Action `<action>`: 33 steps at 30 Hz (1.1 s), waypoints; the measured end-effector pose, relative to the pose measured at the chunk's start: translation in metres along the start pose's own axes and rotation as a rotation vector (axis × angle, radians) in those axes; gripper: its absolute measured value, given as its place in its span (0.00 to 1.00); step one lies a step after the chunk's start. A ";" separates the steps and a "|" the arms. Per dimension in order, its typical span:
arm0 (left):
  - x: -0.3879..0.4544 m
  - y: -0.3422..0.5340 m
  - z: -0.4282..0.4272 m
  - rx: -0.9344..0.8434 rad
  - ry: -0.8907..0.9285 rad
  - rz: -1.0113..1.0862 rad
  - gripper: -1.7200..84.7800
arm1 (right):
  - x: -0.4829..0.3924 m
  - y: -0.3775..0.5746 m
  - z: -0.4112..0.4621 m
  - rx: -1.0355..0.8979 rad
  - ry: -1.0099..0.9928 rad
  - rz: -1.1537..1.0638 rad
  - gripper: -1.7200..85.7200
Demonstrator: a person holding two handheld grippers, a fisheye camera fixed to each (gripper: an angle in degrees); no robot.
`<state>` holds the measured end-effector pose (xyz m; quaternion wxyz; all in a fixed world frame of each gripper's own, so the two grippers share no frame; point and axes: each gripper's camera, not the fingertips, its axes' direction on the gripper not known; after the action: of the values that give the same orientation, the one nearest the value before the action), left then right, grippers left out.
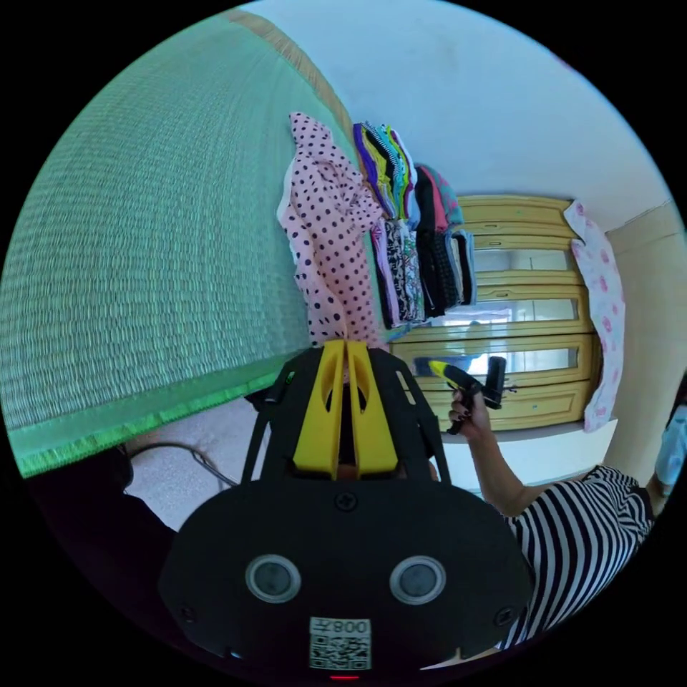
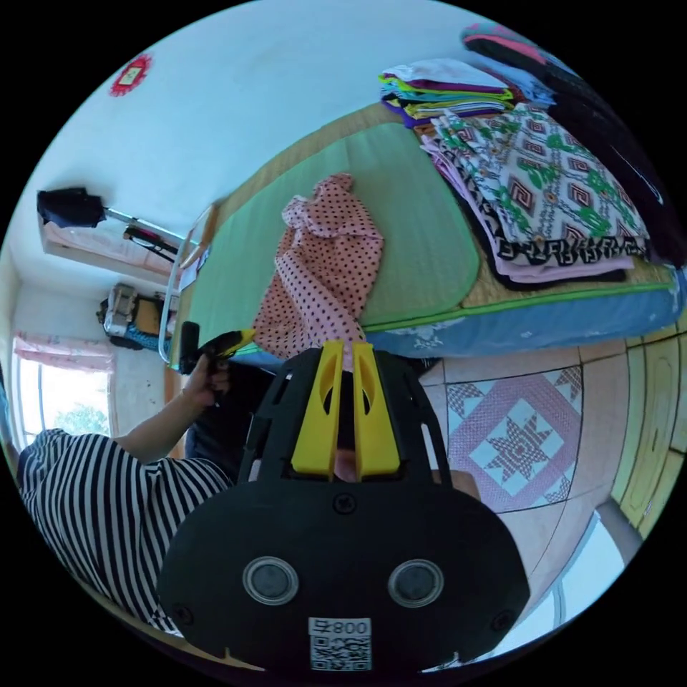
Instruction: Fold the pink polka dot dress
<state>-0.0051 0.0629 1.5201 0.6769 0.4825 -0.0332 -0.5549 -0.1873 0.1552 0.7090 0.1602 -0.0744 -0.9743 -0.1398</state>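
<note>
Dress [image 1: 325,236]: crumpled on the green mat [image 1: 143,272], one end trailing over the bed edge.
Left gripper [image 1: 346,347]: jaws clenched on that pink end.
Right gripper [image 2: 342,349]: jaws likewise pinching the dress [image 2: 322,279].
Progress: unfolded; spreading and every fold seemingly remain.
Stacks [image 2: 529,164]: folded clothes beside it.

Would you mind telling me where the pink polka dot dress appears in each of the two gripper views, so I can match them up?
Left gripper view: the pink polka dot dress runs from upper centre down to the yellow jaws, on the green mat.
Right gripper view: the dress lies at centre, reaching the jaws, across the mat's edge.
Shared landmark: the stack of folded clothes beside the dress.
</note>
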 end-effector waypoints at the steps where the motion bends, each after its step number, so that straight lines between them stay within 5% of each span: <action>1: 0.001 0.002 -0.003 0.004 0.012 0.003 0.02 | -0.004 0.001 -0.009 0.012 0.004 -0.002 0.07; 13: 0.052 0.016 -0.025 -0.039 0.163 0.137 0.02 | -0.186 -0.043 -0.008 -0.064 0.025 -0.510 0.13; 25: 0.072 0.017 -0.040 -0.086 0.170 0.185 0.03 | -0.174 -0.081 -0.071 -0.073 0.063 -0.557 0.04; 33: 0.044 -0.003 -0.078 0.035 0.125 0.074 0.08 | -0.124 -0.090 -0.155 -0.085 -0.014 -0.587 0.03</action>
<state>0.0551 0.0764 1.4552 0.6892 0.5262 -0.0183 -0.4978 -0.0429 0.0109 0.7862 0.1031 0.2032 -0.9485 -0.2203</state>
